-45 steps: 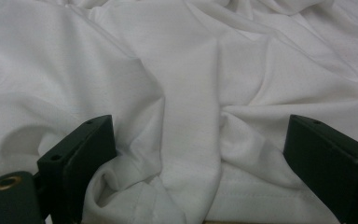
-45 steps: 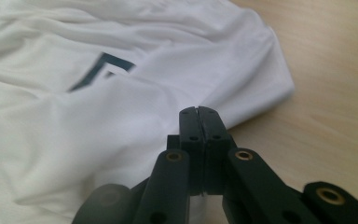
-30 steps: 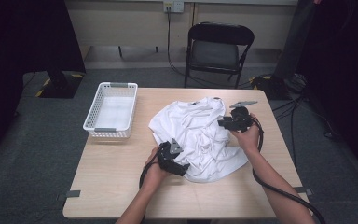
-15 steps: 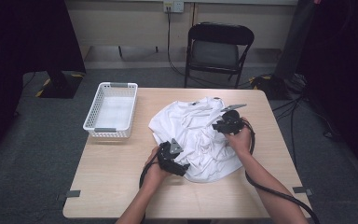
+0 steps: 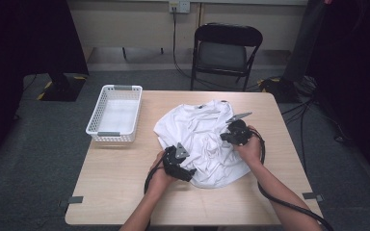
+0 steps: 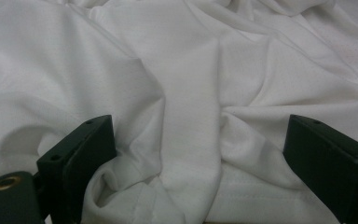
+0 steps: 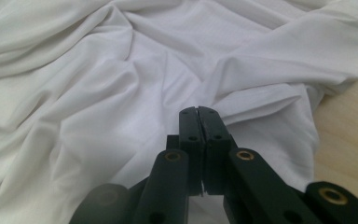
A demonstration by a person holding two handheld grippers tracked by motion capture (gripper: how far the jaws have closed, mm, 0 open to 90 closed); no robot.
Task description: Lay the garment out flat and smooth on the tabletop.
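Note:
A crumpled white shirt (image 5: 207, 139) lies in a heap on the middle-right of the wooden table (image 5: 120, 192). My left gripper (image 5: 187, 169) rests at the shirt's near-left edge. In the left gripper view it (image 6: 198, 126) stands open, jaws wide apart, with folds of the shirt (image 6: 191, 93) bunched between them. My right gripper (image 5: 225, 136) hovers over the shirt's right side. In the right gripper view it (image 7: 199, 112) is shut, jaws pressed flat together just above the cloth (image 7: 98, 93), with nothing visible at the tips.
A white slatted basket (image 5: 115, 113) sits at the table's far-left. A black folding chair (image 5: 221, 50) stands beyond the far edge. Bare wood (image 7: 349, 135) shows right of the shirt and along the near edge.
My right gripper has moved left and nearer, from the shirt's right edge in over the cloth. The left gripper has stayed in place.

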